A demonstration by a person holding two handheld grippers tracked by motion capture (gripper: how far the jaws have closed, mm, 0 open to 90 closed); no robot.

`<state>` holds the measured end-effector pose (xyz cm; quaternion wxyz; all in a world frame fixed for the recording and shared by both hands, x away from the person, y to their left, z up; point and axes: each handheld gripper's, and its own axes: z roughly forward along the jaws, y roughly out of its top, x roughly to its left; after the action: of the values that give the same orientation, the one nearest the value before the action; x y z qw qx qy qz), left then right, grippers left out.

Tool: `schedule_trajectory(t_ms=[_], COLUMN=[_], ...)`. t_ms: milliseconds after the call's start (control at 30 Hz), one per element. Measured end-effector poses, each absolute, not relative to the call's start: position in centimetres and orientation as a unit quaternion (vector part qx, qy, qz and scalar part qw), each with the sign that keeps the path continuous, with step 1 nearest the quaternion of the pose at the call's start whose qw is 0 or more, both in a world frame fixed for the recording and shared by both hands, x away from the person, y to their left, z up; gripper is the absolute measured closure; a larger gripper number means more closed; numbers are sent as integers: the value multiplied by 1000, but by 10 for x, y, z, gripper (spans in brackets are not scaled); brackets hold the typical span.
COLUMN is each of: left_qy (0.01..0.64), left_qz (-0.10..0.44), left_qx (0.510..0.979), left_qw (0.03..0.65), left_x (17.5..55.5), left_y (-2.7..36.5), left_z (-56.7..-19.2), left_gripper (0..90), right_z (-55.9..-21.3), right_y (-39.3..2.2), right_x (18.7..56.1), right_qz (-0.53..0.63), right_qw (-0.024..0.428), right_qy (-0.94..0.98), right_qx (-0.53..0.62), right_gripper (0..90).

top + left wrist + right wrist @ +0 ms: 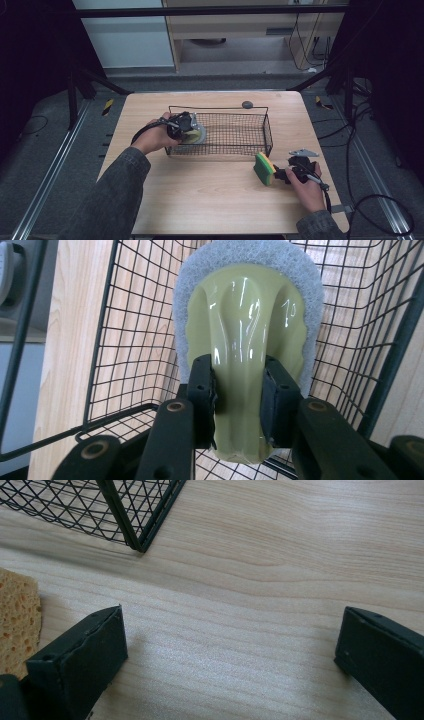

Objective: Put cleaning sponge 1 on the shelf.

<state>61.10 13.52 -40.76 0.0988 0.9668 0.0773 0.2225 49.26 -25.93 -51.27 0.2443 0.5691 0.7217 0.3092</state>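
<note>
A black wire basket (268, 131) stands on the wooden table (210, 200). Inside its left end my left gripper (184, 126) is shut on the pale green handle of a scrubber (198, 135). The left gripper view has both pads (202, 390) pressing that glossy handle (245, 330), with its grey-white pad over the basket mesh (125, 340). A green and yellow sponge (264, 168) stands on edge in front of the basket's right corner. My right gripper (281, 174) sits just right of it, open (232, 630) over bare wood. The sponge (17, 615) lies outside its left jaw.
A small grey round object (247, 104) rests at the table's far edge behind the basket. The basket's near corner (135, 530) is a short way ahead of my right gripper. A person's sleeves come in from the bottom, over the near half of the table.
</note>
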Motion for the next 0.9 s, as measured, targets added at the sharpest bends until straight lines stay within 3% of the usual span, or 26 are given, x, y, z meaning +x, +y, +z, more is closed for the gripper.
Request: schedule_trajectory(t_ms=[467,800,900], left_qy=[85,120,131], left_qz=[222,247,253], left_qx=[963,942,935], left_qw=[127,191,211], left_x=[607,597,594], left_y=[137,140,140], left_z=[-399,-377,-373], left_gripper=[706,592,517], right_z=[-513,-513,-513], right_y=[-259,-259,-259], right_x=[493,493,493], right_qz=[309,308,308], right_qw=[244,244,244], right_qy=[721,721,721], right_qx=[570,570,570], right_gripper=[4,4,4])
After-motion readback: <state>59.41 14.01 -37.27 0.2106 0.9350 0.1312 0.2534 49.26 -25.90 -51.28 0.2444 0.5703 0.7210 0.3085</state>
